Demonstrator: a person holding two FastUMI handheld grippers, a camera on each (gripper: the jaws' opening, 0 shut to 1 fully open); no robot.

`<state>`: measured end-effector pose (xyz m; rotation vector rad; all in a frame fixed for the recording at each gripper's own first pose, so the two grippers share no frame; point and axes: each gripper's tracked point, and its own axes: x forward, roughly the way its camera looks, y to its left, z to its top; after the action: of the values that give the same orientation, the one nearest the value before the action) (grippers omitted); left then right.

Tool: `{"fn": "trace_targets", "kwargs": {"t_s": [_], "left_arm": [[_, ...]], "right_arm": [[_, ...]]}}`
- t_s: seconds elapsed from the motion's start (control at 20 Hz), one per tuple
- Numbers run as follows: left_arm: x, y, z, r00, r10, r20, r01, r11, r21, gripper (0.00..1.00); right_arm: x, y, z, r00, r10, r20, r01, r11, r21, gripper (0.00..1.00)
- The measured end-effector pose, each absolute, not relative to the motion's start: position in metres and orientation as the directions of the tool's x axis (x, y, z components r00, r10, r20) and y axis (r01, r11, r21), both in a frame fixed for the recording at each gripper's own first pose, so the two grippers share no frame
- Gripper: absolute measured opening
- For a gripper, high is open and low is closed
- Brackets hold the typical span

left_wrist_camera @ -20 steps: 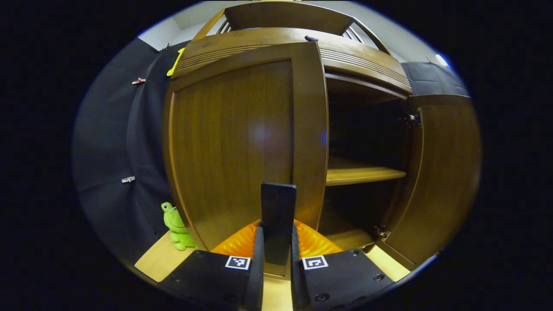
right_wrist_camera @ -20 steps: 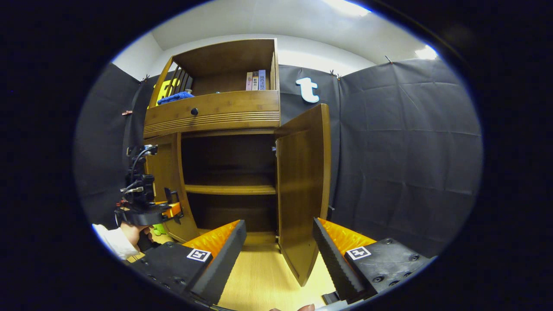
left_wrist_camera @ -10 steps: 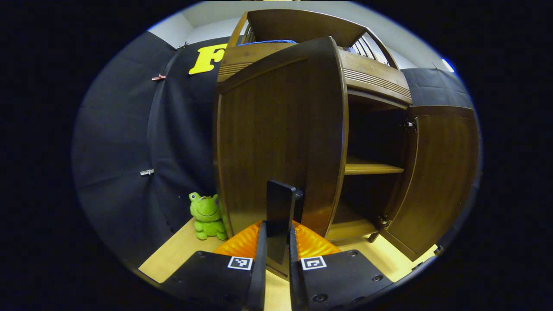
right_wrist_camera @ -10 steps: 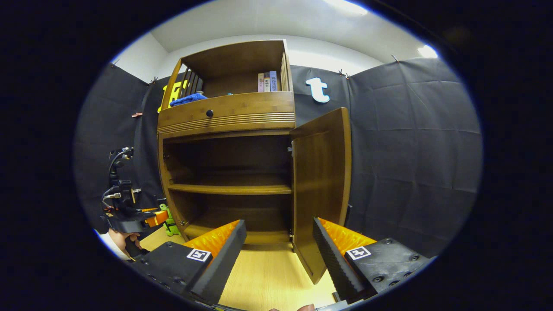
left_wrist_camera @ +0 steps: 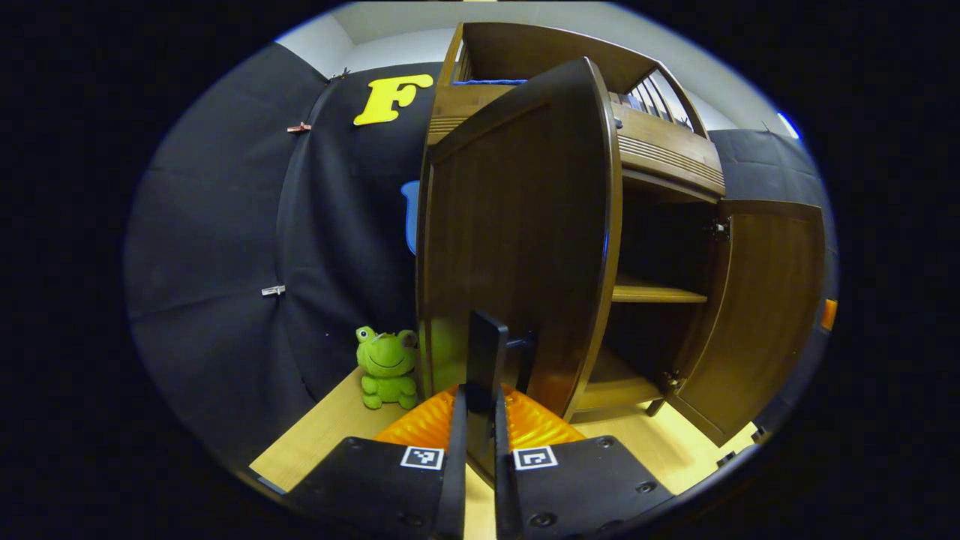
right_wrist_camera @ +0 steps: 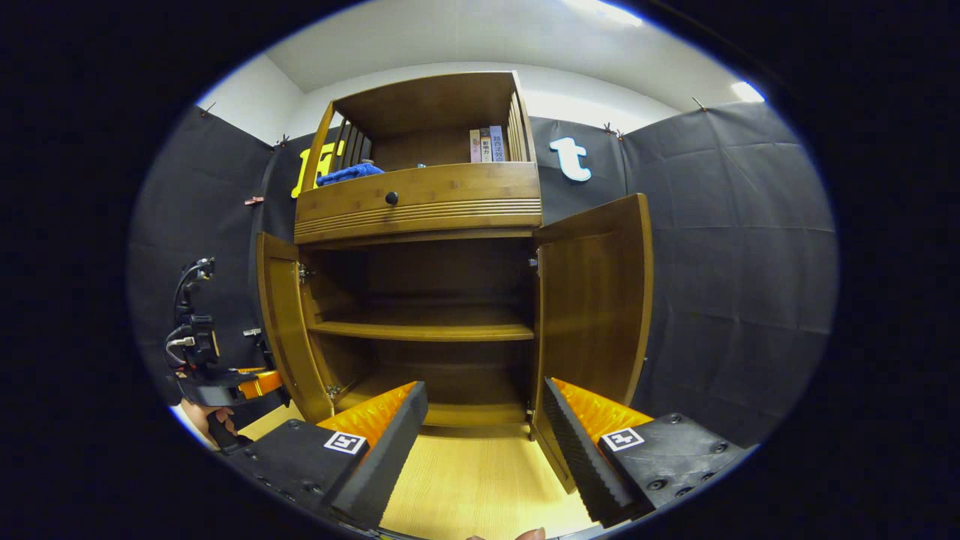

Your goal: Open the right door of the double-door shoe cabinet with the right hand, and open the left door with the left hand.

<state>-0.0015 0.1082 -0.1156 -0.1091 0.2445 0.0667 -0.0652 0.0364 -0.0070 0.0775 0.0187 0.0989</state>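
a: status of the tongs, please.

b: my left gripper (left_wrist_camera: 480, 420) is clamped on the dark handle (left_wrist_camera: 486, 360) of the left door (left_wrist_camera: 517, 240), both fingers pressing its flat sides. my right gripper (right_wrist_camera: 484, 420) stands with fingers spread wide and nothing between them, well back from the shoe cabinet (right_wrist_camera: 427, 300).

a: where do the doors stand?

b: in the right gripper view the left door (right_wrist_camera: 281, 322) is swung out past square to the cabinet front, and the right door (right_wrist_camera: 596, 300) is swung out on its side too. i judge both openings essentially done.

a: handling notes?

b: stiff wooden panels on hinges, moderately heavy i judge; they move only along the hinge arc, so pull along that arc, never straight out. take hold at the handle near the free edge, where leverage is best. the glossy face would be slippery to pinch.

a: count.

b: two doors, one inner shelf (right_wrist_camera: 424, 330), one drawer knob (right_wrist_camera: 391, 198), one green frog toy (left_wrist_camera: 387, 367) on the floor beside the cabinet. books (right_wrist_camera: 486, 145) up top: three, i think, but they are small here.
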Motion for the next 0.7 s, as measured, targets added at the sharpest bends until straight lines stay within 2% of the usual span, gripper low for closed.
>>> {"fn": "trace_targets", "kwargs": {"t_s": [0.25,0.7], "left_arm": [[-0.007,0.121,-0.116,0.969,0.037,-0.243,-0.063,0.993,-0.101,0.17],[-0.018,0.161,-0.115,0.975,0.019,-0.222,-0.045,0.992,-0.114,0.17]], "right_arm": [[-0.065,0.046,-0.007,0.996,0.093,-0.010,-0.092,0.993,0.077,0.98],[-0.063,0.079,-0.005,0.997,0.075,0.001,-0.075,0.994,0.078,0.98]]}}
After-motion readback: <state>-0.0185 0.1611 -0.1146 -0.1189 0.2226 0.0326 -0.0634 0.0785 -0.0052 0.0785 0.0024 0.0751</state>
